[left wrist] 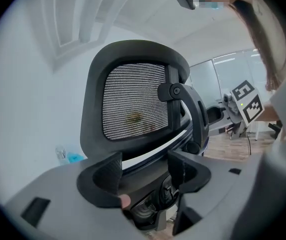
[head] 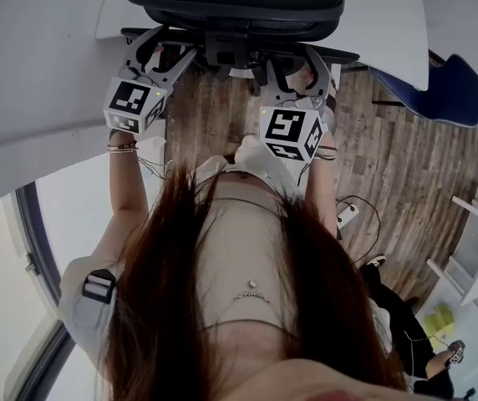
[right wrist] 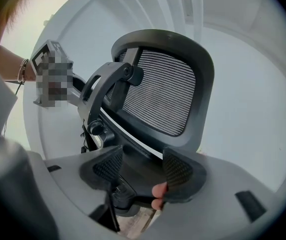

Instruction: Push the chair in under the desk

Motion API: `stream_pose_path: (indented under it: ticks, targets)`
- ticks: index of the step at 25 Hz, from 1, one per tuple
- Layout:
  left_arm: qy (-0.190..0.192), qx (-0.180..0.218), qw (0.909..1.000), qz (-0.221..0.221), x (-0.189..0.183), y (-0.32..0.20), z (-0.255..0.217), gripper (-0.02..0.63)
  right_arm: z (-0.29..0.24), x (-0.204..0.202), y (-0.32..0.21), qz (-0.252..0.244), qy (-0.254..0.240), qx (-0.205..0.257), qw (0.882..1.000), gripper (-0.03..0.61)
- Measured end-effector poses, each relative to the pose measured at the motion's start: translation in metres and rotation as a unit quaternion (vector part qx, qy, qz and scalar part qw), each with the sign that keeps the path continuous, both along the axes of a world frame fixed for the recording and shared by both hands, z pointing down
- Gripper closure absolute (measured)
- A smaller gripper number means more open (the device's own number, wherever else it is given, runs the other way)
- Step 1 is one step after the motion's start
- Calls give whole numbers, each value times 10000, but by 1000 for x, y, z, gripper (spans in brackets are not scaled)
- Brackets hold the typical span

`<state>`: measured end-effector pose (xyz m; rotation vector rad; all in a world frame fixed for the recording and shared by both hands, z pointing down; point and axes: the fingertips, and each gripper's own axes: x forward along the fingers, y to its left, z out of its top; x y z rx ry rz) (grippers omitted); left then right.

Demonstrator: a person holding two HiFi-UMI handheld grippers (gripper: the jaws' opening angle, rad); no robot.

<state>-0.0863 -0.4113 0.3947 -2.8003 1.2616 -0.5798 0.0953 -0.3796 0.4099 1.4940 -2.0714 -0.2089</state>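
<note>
- Chair [head: 235, 7], black with a mesh headrest, stands at the near edge of a white desk [head: 389, 23], its back turned to the person; the head view does not show how far the seat lies under the desk.
- Left gripper [head: 157, 44] sits at the left side of the chair's back frame, jaws spread apart with the dark frame running between them.
- Left gripper view shows the same: the left gripper's [left wrist: 145, 166] jaws released, the chair's [left wrist: 133, 101] frame in the gap, the headrest rising above; whether the pads press on the frame cannot be told.
- Right gripper [head: 306, 57] sits at the right side of the back frame, level with the left one.
- Right gripper view shows the right gripper's [right wrist: 142, 166] jaws also apart, straddling the chair's [right wrist: 168, 94] frame below the headrest.
- A fingertip [right wrist: 159, 191] shows at the right jaw's base.
- Across the chair's back, the right gripper's marker cube [left wrist: 248, 101] shows in the left gripper view.
- Wood floor [head: 406, 165] spreads to the person's right, where a blue chair [head: 448, 90] stands near the desk's right corner.
</note>
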Motion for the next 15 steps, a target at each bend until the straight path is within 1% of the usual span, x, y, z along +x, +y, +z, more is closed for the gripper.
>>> stream_pose_path:
  ticks: [6, 8, 10, 15]
  targets:
    - [-246, 46, 9997, -26, -1, 5, -1, 345, -5, 3, 5, 71, -196, -82, 9997, 334]
    - [-190, 45, 9998, -53, -2, 8, -3, 361, -6, 4, 8, 95, -358, -121, 9992, 334]
    - [-104, 87, 9998, -125, -3, 13, -7, 395, -8, 5, 12, 143, -509, -131, 9985, 339]
    - [44, 253, 9994, -221, -3, 29, -21, 453, -17, 7, 25, 276, -739, -121, 9968, 359]
